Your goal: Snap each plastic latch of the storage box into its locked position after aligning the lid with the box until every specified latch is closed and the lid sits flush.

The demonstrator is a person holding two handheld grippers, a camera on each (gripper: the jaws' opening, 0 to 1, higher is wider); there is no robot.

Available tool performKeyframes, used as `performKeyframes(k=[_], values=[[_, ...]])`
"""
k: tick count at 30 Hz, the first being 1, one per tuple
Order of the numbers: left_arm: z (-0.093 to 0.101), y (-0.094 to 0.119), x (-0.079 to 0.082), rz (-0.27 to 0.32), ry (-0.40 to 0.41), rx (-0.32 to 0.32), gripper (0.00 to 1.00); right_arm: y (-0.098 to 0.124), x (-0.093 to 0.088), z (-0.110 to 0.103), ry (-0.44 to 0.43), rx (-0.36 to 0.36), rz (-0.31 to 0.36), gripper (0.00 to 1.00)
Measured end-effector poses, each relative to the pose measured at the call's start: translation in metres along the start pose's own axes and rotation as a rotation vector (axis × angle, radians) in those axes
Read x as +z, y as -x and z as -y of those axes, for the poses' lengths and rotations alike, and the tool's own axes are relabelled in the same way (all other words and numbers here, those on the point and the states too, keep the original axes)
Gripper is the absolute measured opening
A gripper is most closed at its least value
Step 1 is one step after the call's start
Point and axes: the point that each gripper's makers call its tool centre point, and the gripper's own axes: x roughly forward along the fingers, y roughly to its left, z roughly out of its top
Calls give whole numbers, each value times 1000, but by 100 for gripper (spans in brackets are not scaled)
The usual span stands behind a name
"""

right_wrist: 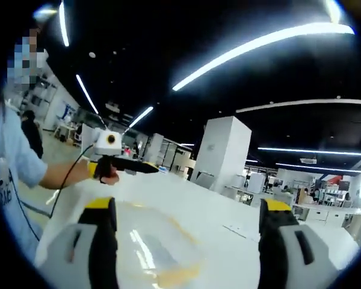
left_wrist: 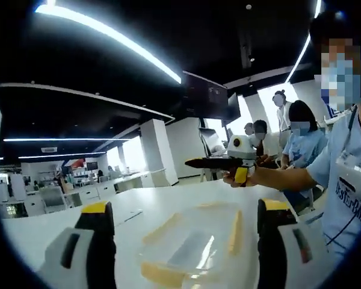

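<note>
Left gripper view: clear storage box (left_wrist: pixel 195 250) on the white table (left_wrist: pixel 162 208), long axis toward 12 o'clock.
It lies between the spread, empty left gripper (left_wrist: pixel 186 238) jaws; right gripper (right_wrist: pixel 186 232) also spread, box at 7 o'clock.

Bare white tabletop (left_wrist: pixel 168 205) is lying open around the storage box (left_wrist: pixel 198 247); the right gripper (left_wrist: pixel 210 162) is hovering above its far side, partly blocking approach there.

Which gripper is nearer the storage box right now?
Left, probably, by little: the storage box lies low between the left gripper's open jaws, looming large. The right gripper also faces it, seemingly slightly farther back.
</note>
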Motion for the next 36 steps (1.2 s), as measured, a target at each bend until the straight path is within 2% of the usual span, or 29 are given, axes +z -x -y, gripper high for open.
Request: performKeyframes(k=[4, 5, 10, 12, 14, 16, 19, 23, 25, 36], values=[[2, 3, -5, 24, 25, 0, 100, 2, -9, 2, -17, -20, 6, 100], [3, 3, -7, 23, 28, -1, 100, 2, -11, 3, -44, -20, 13, 100], [4, 4, -24, 7, 56, 0, 100, 5, -6, 8, -48, -49, 42, 100], [8, 2, -23, 4, 65, 0, 100, 7, -3, 7, -56, -50, 63, 100], [11, 2, -16, 54, 89, 3, 100, 7, -3, 8, -66, -53, 62, 100], [12, 3, -20, 40, 101, -10, 100, 11, -3, 7, -65, -56, 60, 100], [13, 1, -30, -9, 61, 13, 100, 13, -3, 8, -54, -64, 64, 100], [13, -4, -31, -11, 69, 9, 100, 11, -7, 6, -40, -63, 46, 100], [11, -6, -35, -31, 68, 11, 100, 11, -10, 5, -40, -58, 37, 100], [5, 11, -30, 4, 61, 52, 100, 11, -17, -12, -18, -62, 23, 100]])
